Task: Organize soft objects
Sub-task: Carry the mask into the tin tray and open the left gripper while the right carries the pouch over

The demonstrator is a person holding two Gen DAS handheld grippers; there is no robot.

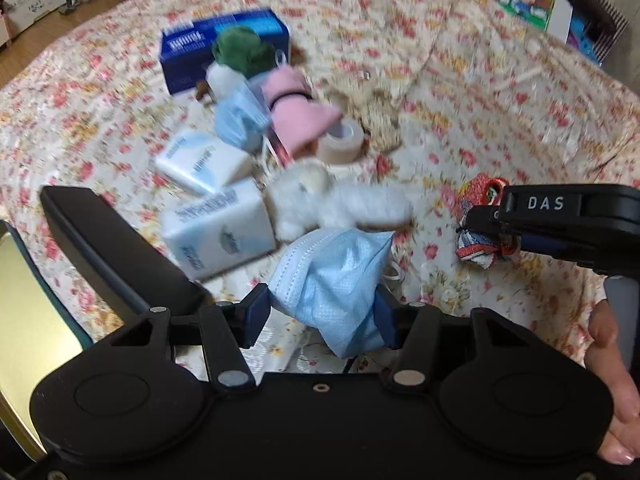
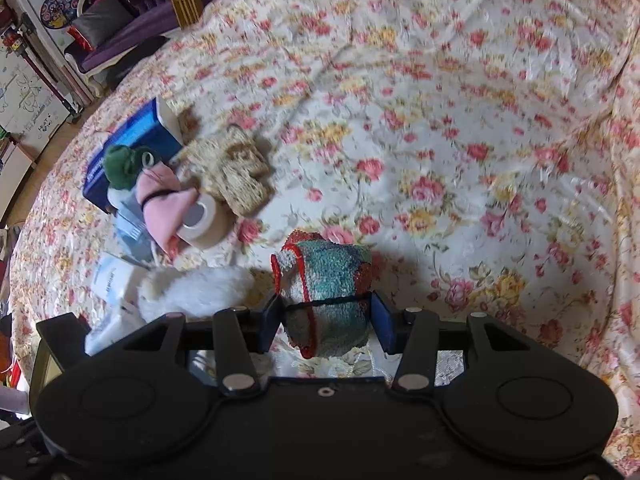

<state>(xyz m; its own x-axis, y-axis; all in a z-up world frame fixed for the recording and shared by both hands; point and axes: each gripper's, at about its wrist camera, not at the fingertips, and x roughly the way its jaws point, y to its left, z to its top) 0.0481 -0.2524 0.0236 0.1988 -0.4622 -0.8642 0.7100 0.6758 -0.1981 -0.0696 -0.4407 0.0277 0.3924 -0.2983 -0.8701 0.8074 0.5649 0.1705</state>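
Blue mask [image 1: 336, 280] in left jaws; rolled towel [image 2: 326, 292] in right's, marked "DAS".

The only legible lettering was "DAS", in white capitals on the black body of the right gripper [image 1: 480, 222], seen from the left wrist view. Print on the white tissue packs [image 1: 218, 236] and the blue box [image 1: 224, 50], both left of that gripper, was too blurred to read.
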